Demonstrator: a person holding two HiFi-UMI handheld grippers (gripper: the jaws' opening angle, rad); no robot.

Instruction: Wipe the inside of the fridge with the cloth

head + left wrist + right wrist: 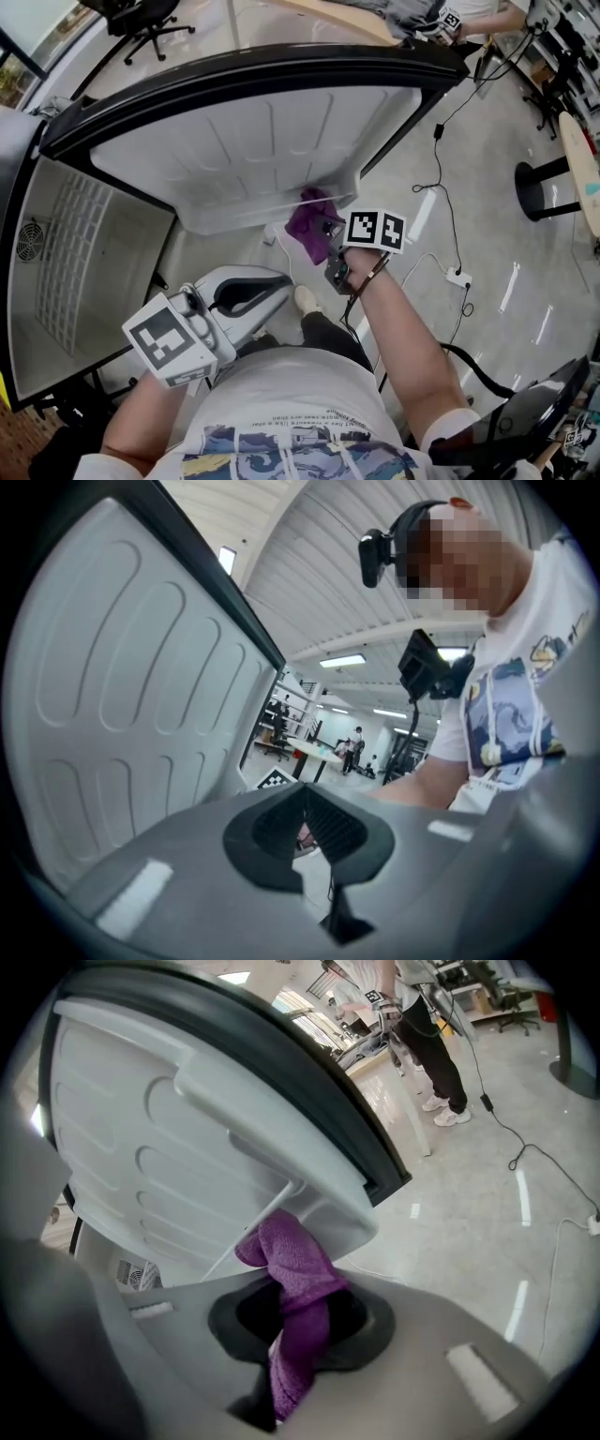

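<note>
The purple cloth (pixel 310 221) is being clamped by the right gripper (pixel 326 236), whose jaws are closed onto its middle. In the right gripper view the cloth (pixel 296 1274) is being pinched between the two pads of the right gripper (pixel 298 1324). One bunched end is poking up past the fingertips and the other is hanging down behind them. That upper end is being held right against the lower lip of the open fridge door (pixel 253 150), on the white ribbed inner liner (pixel 178 1147), at the corner nearest the floor.

The left gripper (pixel 267 286) is being carried low, close to the person's body and well apart from the cloth. Seen along its own jaws, the left gripper (pixel 305 825) is being kept closed, pads together, with nothing between them.

The fridge cabinet (pixel 70 253) is being left open at the left, its fan grille (pixel 33 242) showing on the inner wall.
</note>
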